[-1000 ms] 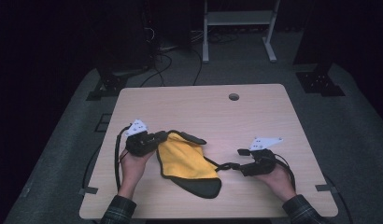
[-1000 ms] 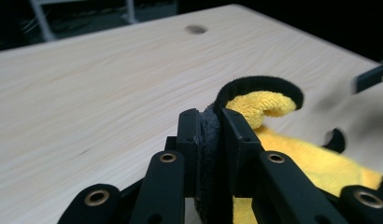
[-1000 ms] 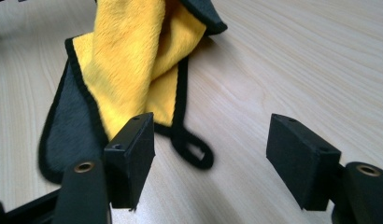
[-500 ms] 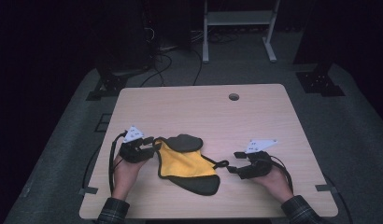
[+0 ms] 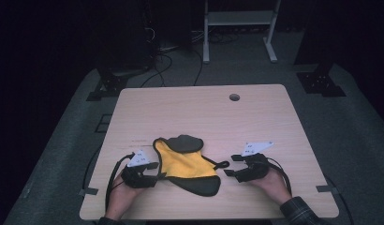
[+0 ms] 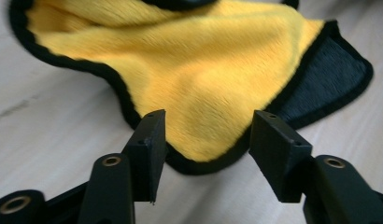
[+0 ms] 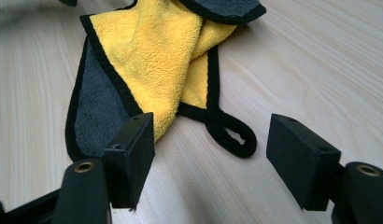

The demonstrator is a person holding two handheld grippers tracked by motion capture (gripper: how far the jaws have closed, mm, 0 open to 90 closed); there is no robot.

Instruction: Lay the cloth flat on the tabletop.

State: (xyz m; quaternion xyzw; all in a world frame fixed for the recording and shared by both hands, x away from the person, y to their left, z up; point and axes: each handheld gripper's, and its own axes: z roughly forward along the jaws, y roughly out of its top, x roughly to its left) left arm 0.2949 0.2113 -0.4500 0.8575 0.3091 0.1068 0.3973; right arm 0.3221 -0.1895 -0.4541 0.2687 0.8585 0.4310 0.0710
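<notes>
Down at the near end of the pale wooden table (image 5: 199, 108) lay a yellow cloth (image 5: 188, 165) edged in black, crumpled rather than spread flat, with a dark grey underside folded over at its far end and again at its near right corner. It sat between the person's two hands, closer to the near edge than to the middle of the table. A small black hanging loop (image 7: 231, 135) stuck out from its right side and rested flat on the wood.

The left gripper (image 5: 155, 171) lay low at the cloth's left edge, held in the left hand (image 5: 119, 193), its jaws parted with a wide gap. In the left gripper view the jaws pointed at a rounded black-bound corner of the cloth (image 6: 203, 84), which lay just ahead of the tips, seemingly not pinched by either one.

The right gripper (image 5: 231, 165) sat just right of the cloth, held in the right hand (image 5: 270, 183), a plaid sleeve (image 5: 302, 212) showing at the wrist. Its jaws also stood well apart, closing on nothing. In the right gripper view the loop lay on the table between and just ahead of the two tips, and the cloth's grey and yellow folds ran up past the left jaw.

A round hole (image 5: 234, 97) marked the table's far side. Beyond it, on the dim grey floor, stood a white metal frame (image 5: 237, 28) and some loose cables (image 5: 173, 56).
</notes>
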